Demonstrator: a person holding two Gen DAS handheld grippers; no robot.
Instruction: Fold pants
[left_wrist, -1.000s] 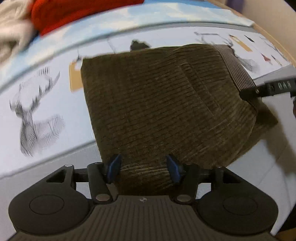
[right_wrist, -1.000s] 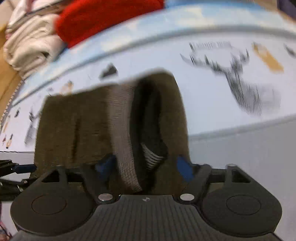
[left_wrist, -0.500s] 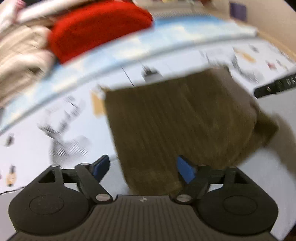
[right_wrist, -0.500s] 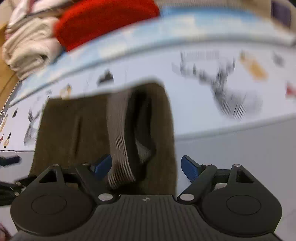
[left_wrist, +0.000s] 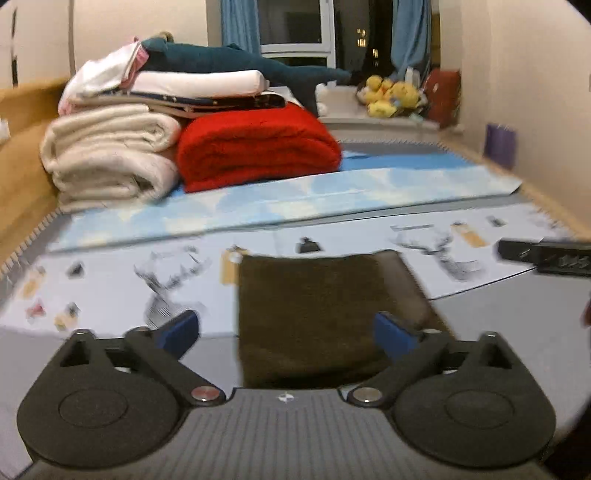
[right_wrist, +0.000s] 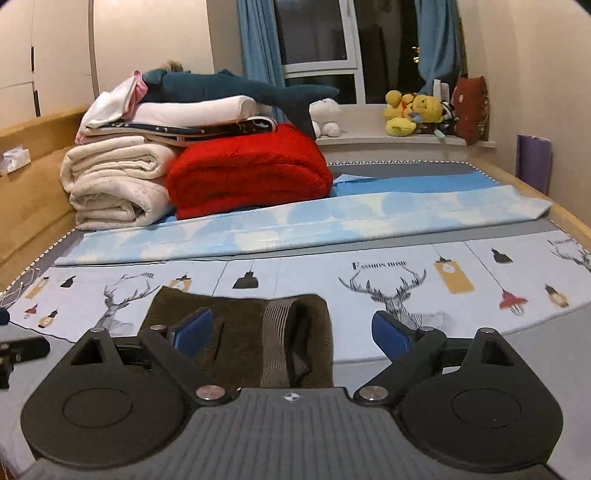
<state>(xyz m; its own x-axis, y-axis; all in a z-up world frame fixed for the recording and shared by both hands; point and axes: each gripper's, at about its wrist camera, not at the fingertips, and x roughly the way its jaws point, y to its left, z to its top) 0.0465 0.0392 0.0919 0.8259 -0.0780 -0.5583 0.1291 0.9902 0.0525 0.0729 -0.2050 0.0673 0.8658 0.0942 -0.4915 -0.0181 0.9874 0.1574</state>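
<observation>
From the left wrist: left tool (left_wrist: 286, 334) with jaws wide apart, just opened further, gripping nothing; folded brown pants (left_wrist: 325, 314) lying flat on the bed (left_wrist: 110, 288) ahead, seen between the 2 blue pads (left_wrist: 179, 330) but below them, not touched. Tip of the right tool (left_wrist: 546, 254) at the right edge. From the right wrist: right tool (right_wrist: 291, 332) also spread wide after opening more, empty; pants (right_wrist: 240, 332) below it with ribbed waistband (right_wrist: 275, 332) on top, on the deer-print sheet (right_wrist: 406, 291). Behind, red blanket (right_wrist: 247, 173) beside cream blankets (right_wrist: 118, 181).
</observation>
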